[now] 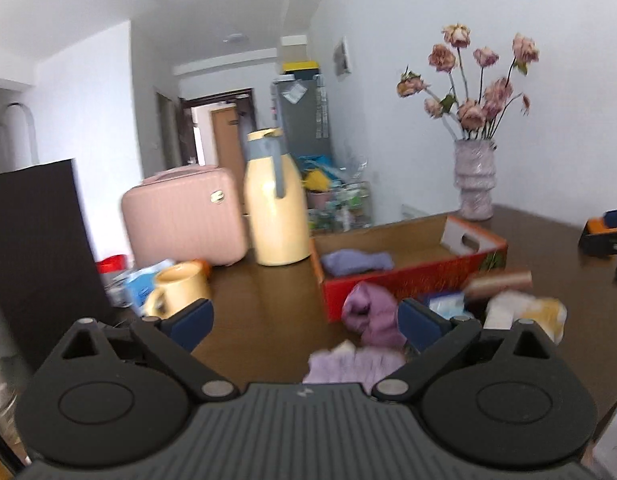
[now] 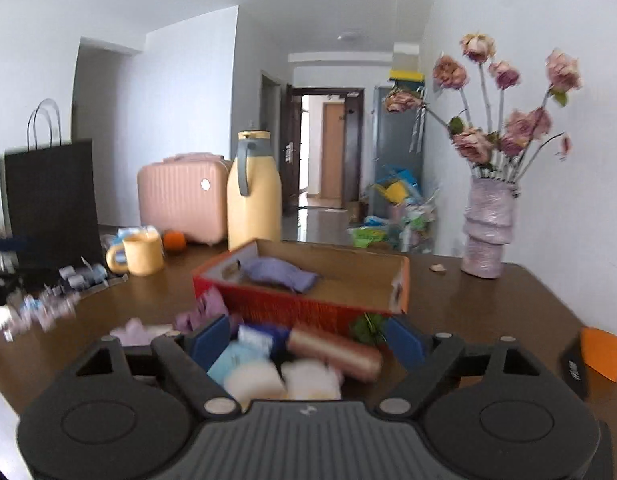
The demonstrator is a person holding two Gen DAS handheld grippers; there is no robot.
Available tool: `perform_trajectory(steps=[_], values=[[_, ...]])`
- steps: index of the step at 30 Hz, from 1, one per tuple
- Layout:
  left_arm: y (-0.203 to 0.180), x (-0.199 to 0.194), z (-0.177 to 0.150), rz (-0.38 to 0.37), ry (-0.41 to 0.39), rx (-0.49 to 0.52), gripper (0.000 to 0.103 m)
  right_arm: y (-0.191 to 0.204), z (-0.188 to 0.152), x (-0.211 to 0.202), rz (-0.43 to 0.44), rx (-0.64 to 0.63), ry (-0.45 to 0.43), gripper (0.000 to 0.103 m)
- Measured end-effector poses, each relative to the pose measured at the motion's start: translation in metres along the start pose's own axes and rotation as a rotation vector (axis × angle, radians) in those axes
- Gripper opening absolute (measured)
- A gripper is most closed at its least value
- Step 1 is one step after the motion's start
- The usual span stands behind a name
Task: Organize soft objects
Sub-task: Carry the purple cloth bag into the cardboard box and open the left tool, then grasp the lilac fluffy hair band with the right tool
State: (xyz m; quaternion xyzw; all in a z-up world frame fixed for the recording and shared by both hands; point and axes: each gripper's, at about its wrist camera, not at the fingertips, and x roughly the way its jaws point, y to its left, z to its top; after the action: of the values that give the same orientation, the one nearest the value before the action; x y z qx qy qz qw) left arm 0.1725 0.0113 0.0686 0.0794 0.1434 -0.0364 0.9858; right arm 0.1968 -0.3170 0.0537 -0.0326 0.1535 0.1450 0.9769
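Left gripper (image 1: 304, 322) and right gripper (image 2: 308, 340), both spread wide and empty, above the brown bench (image 1: 268, 304), where soft rolled items (image 2: 308, 364) lie heaped before the red box (image 2: 300, 304), which already holds one lilac bundle (image 2: 280, 274).

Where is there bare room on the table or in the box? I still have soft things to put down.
Free: most of the red box floor right of the purple bundle; bare table between mug and box; the stretch between box and vase. Crowded: the soft pile before the box, and the left edge by the black bag.
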Motion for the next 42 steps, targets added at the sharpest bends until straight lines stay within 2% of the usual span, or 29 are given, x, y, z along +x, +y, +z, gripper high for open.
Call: perform_trajectory(steps=[2,6,9,12,15,19,21,23,25,29,31,33,38,42], values=[[-0.009,-0.015,-0.017,0.036,0.005,0.008,0.101,0.013,-0.022,-0.015,0.002,-0.005,-0.004,0.085],[-0.021,-0.032,-0.048,-0.021,0.07,-0.038,0.102,0.03,-0.059,-0.034,0.023,0.019,0.014,0.086],[-0.039,-0.032,-0.067,-0.031,0.143,0.0,0.102,0.034,-0.075,-0.034,0.029,0.023,0.065,0.086],[-0.052,-0.033,-0.075,-0.055,0.159,0.021,0.102,0.03,-0.078,-0.036,-0.002,-0.001,0.07,0.086],[-0.059,-0.029,-0.074,-0.075,0.157,0.009,0.102,0.02,-0.08,-0.035,0.0,0.053,0.063,0.086],[-0.079,-0.013,-0.071,-0.163,0.187,-0.023,0.102,0.009,-0.088,-0.02,-0.001,0.105,0.093,0.085],[-0.096,0.0,-0.073,-0.216,0.204,0.01,0.102,0.004,-0.09,-0.01,-0.008,0.12,0.112,0.085],[-0.113,0.013,-0.075,-0.237,0.211,0.054,0.101,-0.001,-0.092,-0.003,-0.007,0.129,0.124,0.085],[-0.126,0.029,-0.075,-0.268,0.228,0.056,0.1,-0.007,-0.091,0.003,-0.011,0.138,0.127,0.084],[-0.14,0.053,-0.072,-0.321,0.247,0.022,0.088,-0.018,-0.086,0.016,-0.008,0.161,0.117,0.084],[-0.143,0.065,-0.071,-0.323,0.259,0.007,0.082,-0.022,-0.084,0.024,-0.009,0.168,0.117,0.084],[-0.143,0.075,-0.072,-0.313,0.276,0.005,0.081,-0.023,-0.082,0.031,0.002,0.176,0.117,0.083],[-0.118,0.094,-0.077,-0.161,0.312,-0.022,0.081,0.001,-0.075,0.041,0.098,0.103,0.056,0.081],[-0.097,0.083,-0.07,-0.159,0.262,-0.041,0.086,0.029,-0.069,0.052,0.151,0.037,0.047,0.079]])
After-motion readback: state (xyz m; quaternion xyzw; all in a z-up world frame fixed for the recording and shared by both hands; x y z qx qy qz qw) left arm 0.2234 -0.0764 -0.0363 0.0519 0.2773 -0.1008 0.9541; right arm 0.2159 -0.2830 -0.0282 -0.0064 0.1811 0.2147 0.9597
